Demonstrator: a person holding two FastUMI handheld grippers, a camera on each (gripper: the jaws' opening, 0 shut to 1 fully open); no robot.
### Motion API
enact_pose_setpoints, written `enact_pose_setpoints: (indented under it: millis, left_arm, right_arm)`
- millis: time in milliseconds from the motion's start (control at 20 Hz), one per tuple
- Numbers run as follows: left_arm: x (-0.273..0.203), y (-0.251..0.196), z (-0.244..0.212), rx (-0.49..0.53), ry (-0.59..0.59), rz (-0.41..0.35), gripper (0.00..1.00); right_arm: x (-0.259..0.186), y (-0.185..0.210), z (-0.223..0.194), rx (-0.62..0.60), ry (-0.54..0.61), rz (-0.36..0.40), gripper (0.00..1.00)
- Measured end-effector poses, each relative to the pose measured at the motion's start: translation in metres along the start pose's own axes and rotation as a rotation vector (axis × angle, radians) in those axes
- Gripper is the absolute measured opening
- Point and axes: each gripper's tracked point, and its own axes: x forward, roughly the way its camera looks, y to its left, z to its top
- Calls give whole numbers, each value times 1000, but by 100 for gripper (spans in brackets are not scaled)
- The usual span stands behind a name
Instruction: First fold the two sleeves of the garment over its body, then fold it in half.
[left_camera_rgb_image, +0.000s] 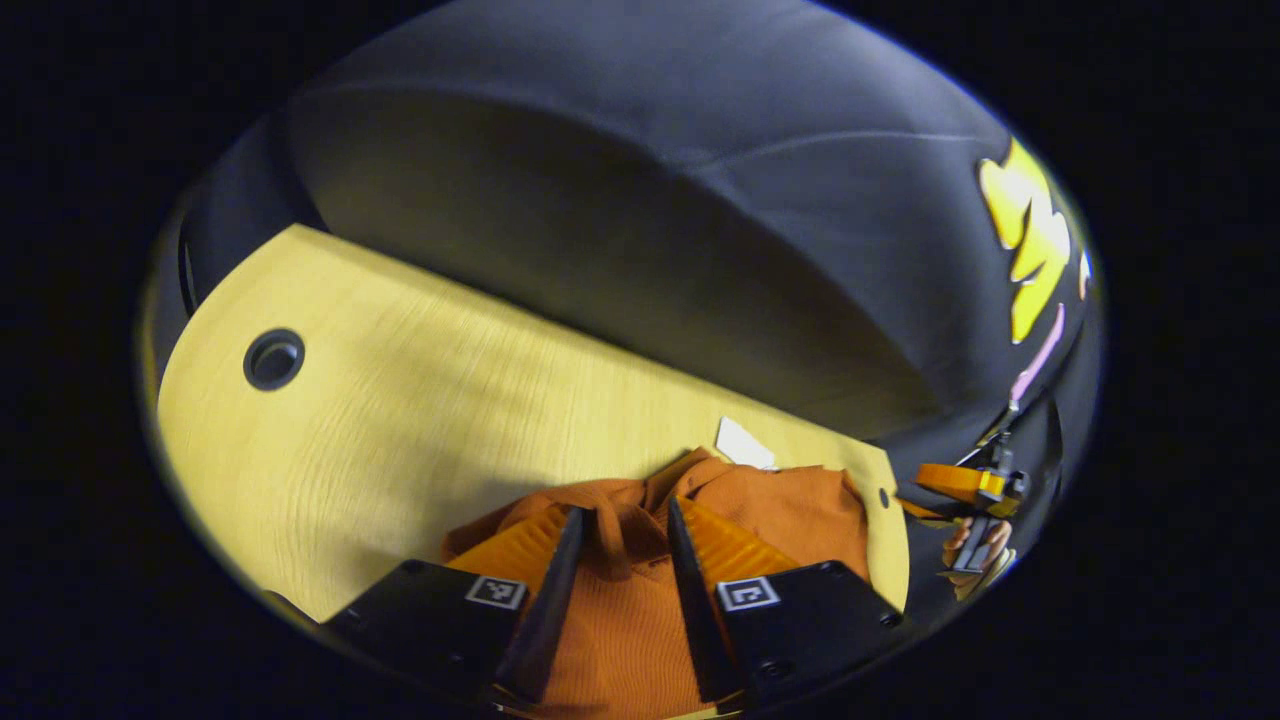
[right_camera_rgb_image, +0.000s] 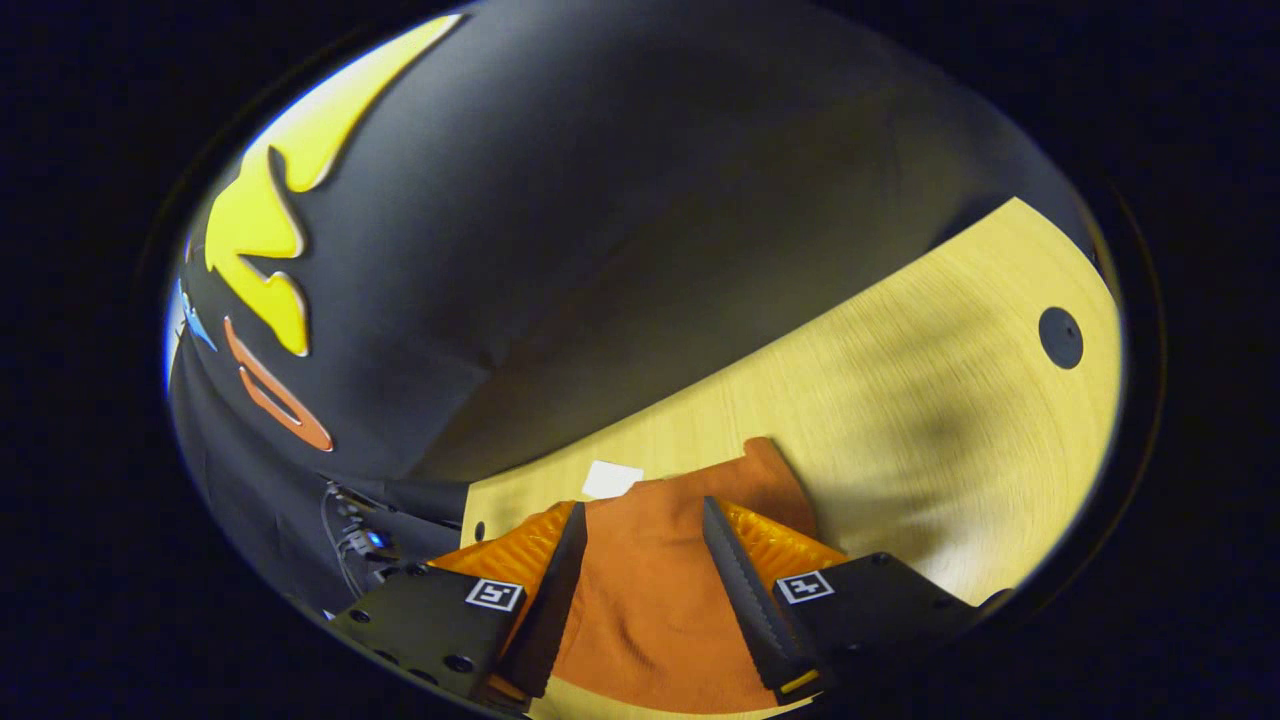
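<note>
The orange garment (left_camera_rgb_image: 780, 505) lies on the light wood surface (left_camera_rgb_image: 400, 400), close to its near edge. In the left gripper view the cloth is bunched into folds and ridges just ahead of the fingers. In the right gripper view the orange garment (right_camera_rgb_image: 690, 530) lies flatter, with one squared end reaching out over the surface (right_camera_rgb_image: 900, 400). A small white tag (left_camera_rgb_image: 742, 443) lies on the surface, touching the garment's far edge; the right gripper view shows the same white tag (right_camera_rgb_image: 610, 478).

The left hand-held gripper (left_camera_rgb_image: 620, 530) hangs over the bunched cloth with its fingers spread; cloth shows between them, and neither finger presses on it. The right hand-held gripper (right_camera_rgb_image: 640, 530) is likewise spread above the flatter part of the garment, with orange cloth visible in the gap.

In the left gripper view the right hand-held gripper (left_camera_rgb_image: 975, 485) appears off the surface's edge, held by a hand (left_camera_rgb_image: 975, 555). A round cable hole (left_camera_rgb_image: 273, 358) pierces the surface well apart from the garment.
</note>
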Motion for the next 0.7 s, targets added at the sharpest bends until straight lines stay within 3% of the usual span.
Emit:
enact_pose_setpoints:
  millis: [50, 100, 150, 250, 300, 350, 400, 450, 500, 600, 700]
  left_arm:
    - [8, 0, -6, -43, 17, 3, 61]
    - [11, -4, -5, -96, 12, -15, 75]
    - [8, -10, 2, -136, -8, -22, 63]
    - [6, -32, 12, -186, -72, -83, 67]
    - [1, -39, 20, -190, -101, -90, 81]
    - [-5, -48, 28, -191, -133, -104, 73]
    - [-21, -49, 43, -193, -179, -129, 77]
    - [-37, -57, 61, -187, -242, -156, 91]
    - [-55, -59, 78, -170, -311, -171, 79]
    - [-101, -67, 99, -85, -399, -146, 82]
    - [-148, -73, 101, 42, -442, -70, 89]
  right_arm:
    - [-9, 10, 0, -6, -3, 12, 76]
    - [-18, 19, 0, -18, -8, 26, 76]
    - [-27, 29, 0, -31, -16, 37, 76]
    - [-44, 46, -2, -66, -31, 53, 77]
    - [-50, 52, -3, -85, -37, 56, 76]
    - [-57, 58, -4, -105, -47, 53, 76]
    - [-64, 64, -4, -132, -59, 50, 77]
    - [-73, 70, -4, -155, -73, 47, 77]
    - [-80, 76, -4, -174, -89, 48, 78]
    - [-101, 89, -2, -211, -131, 35, 95]
    - [-125, 99, 1, -267, -188, 11, 96]
